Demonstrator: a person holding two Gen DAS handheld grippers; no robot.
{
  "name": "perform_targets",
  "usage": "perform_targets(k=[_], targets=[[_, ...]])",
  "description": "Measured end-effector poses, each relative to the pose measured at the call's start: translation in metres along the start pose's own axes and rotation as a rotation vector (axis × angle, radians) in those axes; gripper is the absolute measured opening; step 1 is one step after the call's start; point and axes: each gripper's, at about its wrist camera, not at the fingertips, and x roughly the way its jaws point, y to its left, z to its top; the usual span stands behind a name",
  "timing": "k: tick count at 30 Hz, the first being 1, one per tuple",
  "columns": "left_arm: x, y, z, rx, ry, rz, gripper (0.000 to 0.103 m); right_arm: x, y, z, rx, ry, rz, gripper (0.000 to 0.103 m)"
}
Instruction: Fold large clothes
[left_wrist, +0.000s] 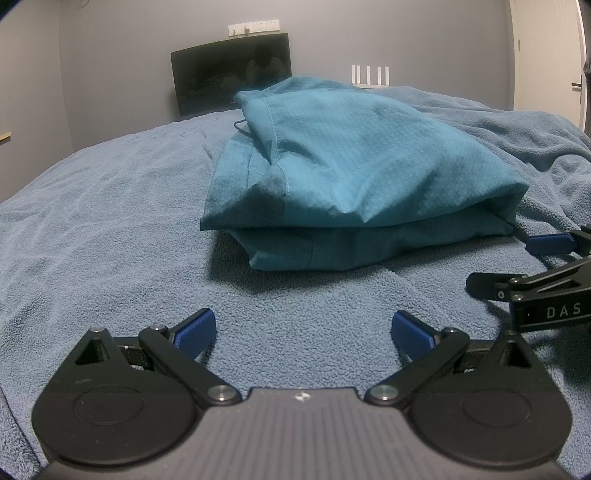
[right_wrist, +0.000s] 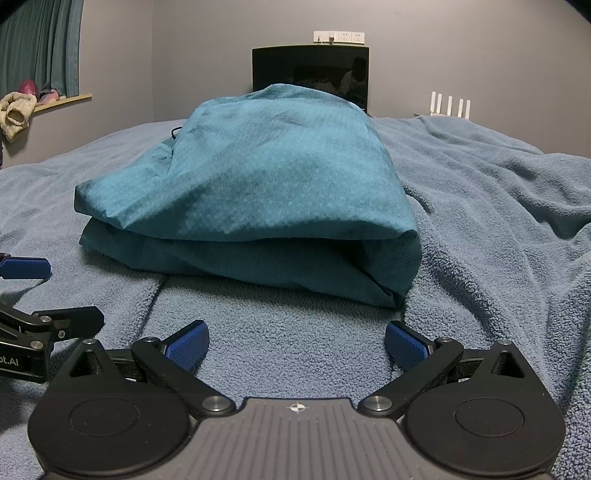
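Two hand-held grippers rest low over a blue fleece blanket (left_wrist: 110, 206), both with jaws spread wide and nothing between their blue pads. The left hand-held gripper (left_wrist: 303, 332) sits just short of a folded teal garment (left_wrist: 354, 166), which lies in a thick bundle on the blanket, its layers stacked and one seamed panel showing on the near left corner. The right hand-held gripper (right_wrist: 295, 341) faces the same bundle from close by, its fingers apart from the cloth; in the left wrist view it enters at the right edge, beside the garment's near right corner. The blanket is rumpled into ridges to the right of the garment. Behind it, a dark monitor (right_wrist: 310, 74) stands against a grey wall under a strip of white wall sockets (right_wrist: 338, 36), with a white router (right_wrist: 450, 104) with upright antennas to the right. A wooden shelf (right_wrist: 61, 101) at far left holds soft items before green curtains (right_wrist: 40, 44).
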Motion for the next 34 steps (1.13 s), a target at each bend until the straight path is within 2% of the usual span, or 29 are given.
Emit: perform_targets(k=[34], targets=[[0.0011,0.0011,-0.0019,0.009,0.003,-0.017,0.102,0.0024,-0.0007,-0.0021,-0.001,0.009,0.002,0.103]])
